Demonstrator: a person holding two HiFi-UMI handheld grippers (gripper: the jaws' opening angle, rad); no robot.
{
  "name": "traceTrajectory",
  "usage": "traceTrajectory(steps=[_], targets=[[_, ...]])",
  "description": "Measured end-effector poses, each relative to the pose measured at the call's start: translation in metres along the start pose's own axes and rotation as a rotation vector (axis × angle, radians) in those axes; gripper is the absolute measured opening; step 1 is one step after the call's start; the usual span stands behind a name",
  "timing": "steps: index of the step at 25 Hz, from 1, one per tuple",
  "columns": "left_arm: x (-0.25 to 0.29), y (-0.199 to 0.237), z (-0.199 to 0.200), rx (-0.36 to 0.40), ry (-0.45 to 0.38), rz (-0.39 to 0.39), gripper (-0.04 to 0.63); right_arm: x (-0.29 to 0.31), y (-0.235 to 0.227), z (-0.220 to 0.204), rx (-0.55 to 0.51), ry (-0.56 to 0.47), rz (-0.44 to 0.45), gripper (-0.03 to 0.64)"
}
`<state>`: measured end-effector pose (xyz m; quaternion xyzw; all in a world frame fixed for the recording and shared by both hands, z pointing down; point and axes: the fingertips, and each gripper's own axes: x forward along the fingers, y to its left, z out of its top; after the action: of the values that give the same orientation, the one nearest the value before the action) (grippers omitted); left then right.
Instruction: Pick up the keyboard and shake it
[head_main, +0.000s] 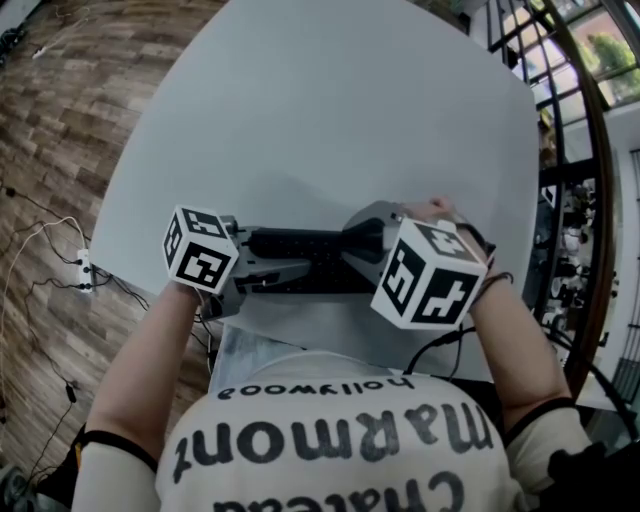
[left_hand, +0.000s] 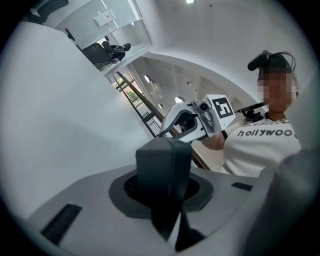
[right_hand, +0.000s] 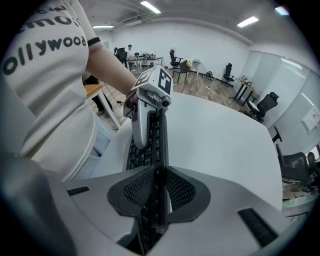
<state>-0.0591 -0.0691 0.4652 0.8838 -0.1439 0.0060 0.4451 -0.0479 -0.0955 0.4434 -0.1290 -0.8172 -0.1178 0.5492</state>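
Both ends of the black keyboard (head_main: 300, 243) are clamped: the left hand-held gripper (left_hand: 162, 187) has its jaws closed on one end, the right hand-held gripper (right_hand: 159, 192) on the other. The keyboard is at the near edge of the white bench (head_main: 330, 100). A white socket strip (head_main: 84, 268) with cables lies on the wooden floor (head_main: 90, 90) beside it.

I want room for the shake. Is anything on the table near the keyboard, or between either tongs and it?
Nothing visible does: the left tongs and right tongs each clamp an end of the keyboard, over bare white table.
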Motion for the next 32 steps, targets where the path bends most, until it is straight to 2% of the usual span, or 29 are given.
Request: traceTrajectory(steps=[3,8,12,15,19,25,29,30,32], targets=[[0.003,0.001,-0.001,-0.006,0.018,0.023,0.086,0.002,0.0,-0.002,-0.004,0.011,0.006,0.095],[0.004,0.004,-0.007,0.035,0.049,0.059,0.087,0.006,0.002,-0.001,-0.001,-0.003,0.006,0.095],[0.002,0.002,-0.005,0.014,0.05,0.063,0.086,0.004,0.002,0.001,0.006,-0.069,-0.009,0.097],[0.0,0.004,-0.004,-0.027,0.05,0.063,0.087,0.004,-0.001,0.002,0.03,-0.157,-0.013,0.097],[-0.003,0.002,-0.003,-0.032,0.068,0.083,0.087,0.002,-0.005,-0.003,0.16,-0.285,-0.019,0.1],[-0.005,-0.003,0.005,0.01,0.106,0.103,0.087,-0.024,-0.019,-0.042,0.359,-0.396,-0.101,0.167],[-0.002,-0.009,0.008,0.032,0.13,0.106,0.087,-0.057,-0.033,-0.058,0.487,-0.587,-0.149,0.17],[-0.001,-0.01,0.008,0.041,0.139,0.108,0.087,-0.063,-0.036,-0.063,0.496,-0.606,-0.176,0.17],[-0.001,-0.011,0.009,0.054,0.149,0.116,0.087,-0.071,-0.044,-0.083,0.486,-0.572,-0.261,0.176]])
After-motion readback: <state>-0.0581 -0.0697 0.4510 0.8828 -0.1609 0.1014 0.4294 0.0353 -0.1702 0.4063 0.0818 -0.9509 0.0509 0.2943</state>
